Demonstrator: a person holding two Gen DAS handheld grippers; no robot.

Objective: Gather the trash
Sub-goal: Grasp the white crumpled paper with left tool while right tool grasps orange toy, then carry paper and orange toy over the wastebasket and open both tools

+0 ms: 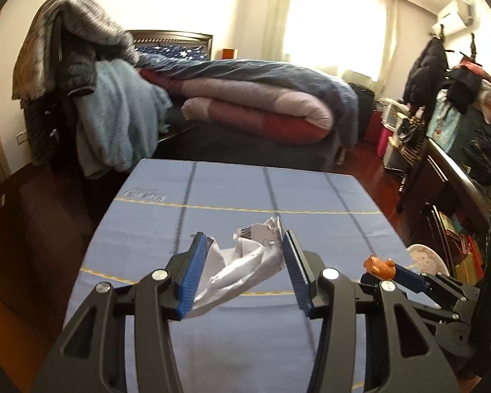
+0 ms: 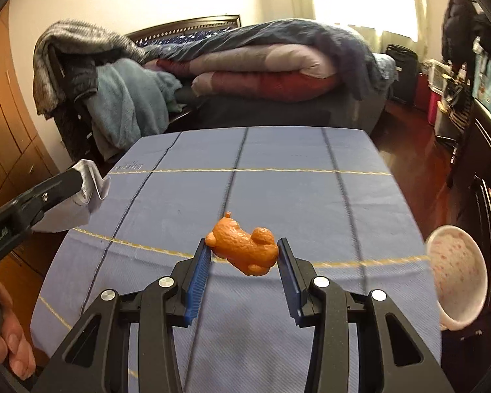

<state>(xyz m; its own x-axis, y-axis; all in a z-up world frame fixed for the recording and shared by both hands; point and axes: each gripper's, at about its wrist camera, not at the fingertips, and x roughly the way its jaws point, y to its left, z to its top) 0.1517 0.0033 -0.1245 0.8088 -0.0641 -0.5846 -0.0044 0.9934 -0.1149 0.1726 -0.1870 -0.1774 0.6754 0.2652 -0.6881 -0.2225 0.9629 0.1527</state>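
My left gripper [image 1: 244,255] is shut on a crumpled white paper [image 1: 245,262], which hangs between its blue pads above the blue tablecloth [image 1: 232,196]. In the right wrist view, my right gripper [image 2: 242,255] is shut on a piece of orange peel [image 2: 242,249], lifted clear of the tablecloth [image 2: 278,180]. The same peel [image 1: 378,265] shows at the right of the left wrist view, pinched in the right gripper. The left gripper with its paper [image 2: 88,186] enters the right wrist view from the left, with a person's hand [image 2: 6,337] behind it.
A white bin with a pink-dotted inside [image 2: 455,275] stands off the table's right edge, also seen as the bin [image 1: 425,258]. Beyond the table is a bed with folded quilts [image 1: 262,104] and a chair draped in clothes [image 1: 81,98]. Cluttered furniture [image 1: 468,163] lines the right side.
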